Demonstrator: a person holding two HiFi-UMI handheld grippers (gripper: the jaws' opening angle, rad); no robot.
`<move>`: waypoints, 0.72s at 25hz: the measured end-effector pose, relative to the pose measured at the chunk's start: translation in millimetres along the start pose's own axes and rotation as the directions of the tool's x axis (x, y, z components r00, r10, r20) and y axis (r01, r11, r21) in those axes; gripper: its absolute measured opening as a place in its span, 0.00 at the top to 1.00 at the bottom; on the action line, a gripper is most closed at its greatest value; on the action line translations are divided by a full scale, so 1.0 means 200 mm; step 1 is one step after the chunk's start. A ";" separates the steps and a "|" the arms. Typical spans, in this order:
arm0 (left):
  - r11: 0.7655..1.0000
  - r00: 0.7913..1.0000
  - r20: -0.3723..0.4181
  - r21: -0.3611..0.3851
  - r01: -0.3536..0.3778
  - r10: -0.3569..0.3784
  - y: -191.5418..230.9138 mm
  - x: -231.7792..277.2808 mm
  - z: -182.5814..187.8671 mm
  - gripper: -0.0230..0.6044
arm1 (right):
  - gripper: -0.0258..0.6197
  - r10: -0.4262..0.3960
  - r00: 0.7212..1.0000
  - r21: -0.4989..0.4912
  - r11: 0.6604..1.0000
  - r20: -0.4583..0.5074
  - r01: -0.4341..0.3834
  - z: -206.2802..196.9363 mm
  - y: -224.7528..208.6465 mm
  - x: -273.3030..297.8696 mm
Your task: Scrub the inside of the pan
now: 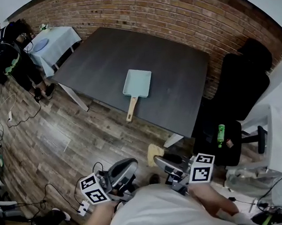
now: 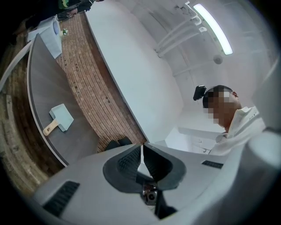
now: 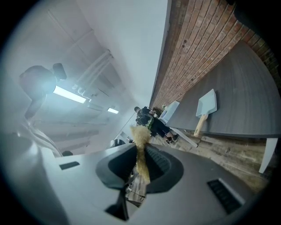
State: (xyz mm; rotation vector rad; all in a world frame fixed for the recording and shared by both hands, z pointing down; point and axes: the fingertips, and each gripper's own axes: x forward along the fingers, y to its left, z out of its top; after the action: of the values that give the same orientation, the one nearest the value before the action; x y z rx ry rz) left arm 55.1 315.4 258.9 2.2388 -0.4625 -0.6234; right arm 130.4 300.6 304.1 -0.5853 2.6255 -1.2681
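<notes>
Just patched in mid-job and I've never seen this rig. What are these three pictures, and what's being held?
No robot here: a person holds a two-jaw gripper in each hand. The head view comes from a camera on the person's head, looking down; the other two ride on the grippers and look along their jaws. On the dark grey table lies a pale blue rectangular pan with a wooden handle, away from both grippers. The right gripper is shut on a tan fibrous scrubbing pad. The left gripper is shut, nothing between its jaws.
</notes>
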 end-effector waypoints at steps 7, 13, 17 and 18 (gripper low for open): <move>0.999 1.000 0.008 -0.030 -0.024 0.024 0.02 0.11 -0.09 0.95 | 0.87 0.000 1.000 0.048 0.999 -0.010 0.000 0.03 -0.10 -0.11; 0.997 0.996 0.051 -0.025 -0.072 0.073 0.11 0.09 -0.03 0.95 | 0.87 -0.003 1.000 0.088 0.996 -0.014 0.005 0.06 -0.19 -0.09; 0.995 0.994 0.056 0.012 -0.100 0.099 0.22 0.07 0.07 0.95 | 0.87 -0.046 0.999 0.068 0.997 -0.007 0.046 0.11 -0.26 -0.04; 0.995 0.994 0.051 0.015 -0.100 0.099 0.26 0.08 0.10 0.95 | 0.87 -0.058 0.998 0.064 0.996 -0.001 0.058 0.13 -0.29 -0.02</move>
State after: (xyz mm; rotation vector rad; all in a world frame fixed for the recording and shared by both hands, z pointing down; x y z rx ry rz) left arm 49.4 263.0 281.0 2.2055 -0.6029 -0.6275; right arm 157.9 251.7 333.3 -0.6553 2.5742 -1.3627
